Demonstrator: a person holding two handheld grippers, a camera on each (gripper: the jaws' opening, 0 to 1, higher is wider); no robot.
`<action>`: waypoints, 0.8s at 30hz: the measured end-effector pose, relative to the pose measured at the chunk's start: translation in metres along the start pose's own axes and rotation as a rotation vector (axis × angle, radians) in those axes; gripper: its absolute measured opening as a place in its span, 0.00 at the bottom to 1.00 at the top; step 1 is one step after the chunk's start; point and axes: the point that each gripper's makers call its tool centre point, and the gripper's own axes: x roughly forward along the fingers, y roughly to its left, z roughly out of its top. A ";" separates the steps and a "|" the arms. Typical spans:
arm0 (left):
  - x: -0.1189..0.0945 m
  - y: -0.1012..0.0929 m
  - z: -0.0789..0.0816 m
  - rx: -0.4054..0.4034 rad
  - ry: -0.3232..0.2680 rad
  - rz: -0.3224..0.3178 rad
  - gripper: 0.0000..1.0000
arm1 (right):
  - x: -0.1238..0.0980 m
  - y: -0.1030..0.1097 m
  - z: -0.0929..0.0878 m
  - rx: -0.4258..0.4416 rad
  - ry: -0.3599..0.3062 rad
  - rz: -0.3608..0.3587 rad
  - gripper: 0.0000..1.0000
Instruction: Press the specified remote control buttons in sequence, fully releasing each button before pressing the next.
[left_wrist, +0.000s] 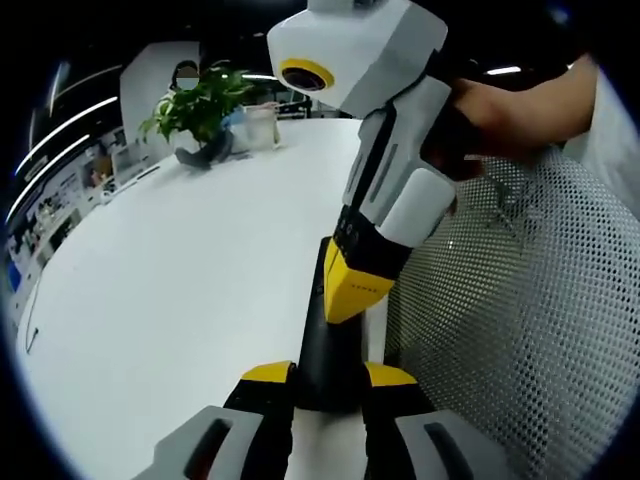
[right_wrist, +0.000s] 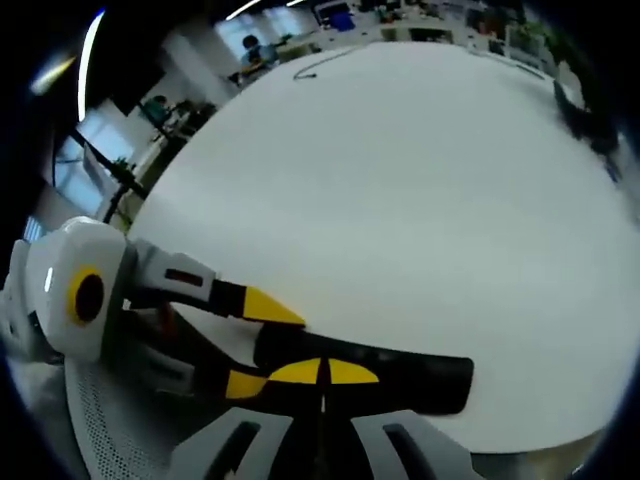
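Remote control (left_wrist: 328, 345), a long black bar, is seen lying along the near edge of a large white table (left_wrist: 190, 270), beside a white mesh chair back (left_wrist: 520, 320). In the left gripper view, the left gripper (left_wrist: 328, 385) is seen with its yellow-tipped jaws on either side of the remote's near end, closed against its two long sides. From above right, the right gripper (left_wrist: 350, 295) is reached down by a person's hand (left_wrist: 500, 115), and its yellow tips are brought together and set on the top face of the remote, just beyond the left jaws.

In the right gripper view, the same remote (right_wrist: 400, 375) is seen stretching along the table edge (right_wrist: 520, 425), with the right gripper (right_wrist: 322, 372) closed tip to tip and resting on it; nothing is held between its jaws. The left gripper (right_wrist: 262, 340) is seen entering from the left, clasping the remote's end.

At the far edge of the table, a potted plant (left_wrist: 200, 110) and a clear container (left_wrist: 260, 128) are seen standing close together.
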 end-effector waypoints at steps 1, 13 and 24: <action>0.000 0.000 0.000 0.000 -0.001 0.001 0.25 | 0.000 0.000 0.001 0.004 0.001 0.005 0.00; 0.000 0.000 0.001 0.008 -0.001 -0.003 0.25 | -0.034 0.001 0.038 -0.001 -0.217 0.000 0.00; 0.000 0.001 0.001 0.011 0.045 -0.006 0.24 | -0.116 -0.009 0.064 -0.138 -0.562 -0.169 0.18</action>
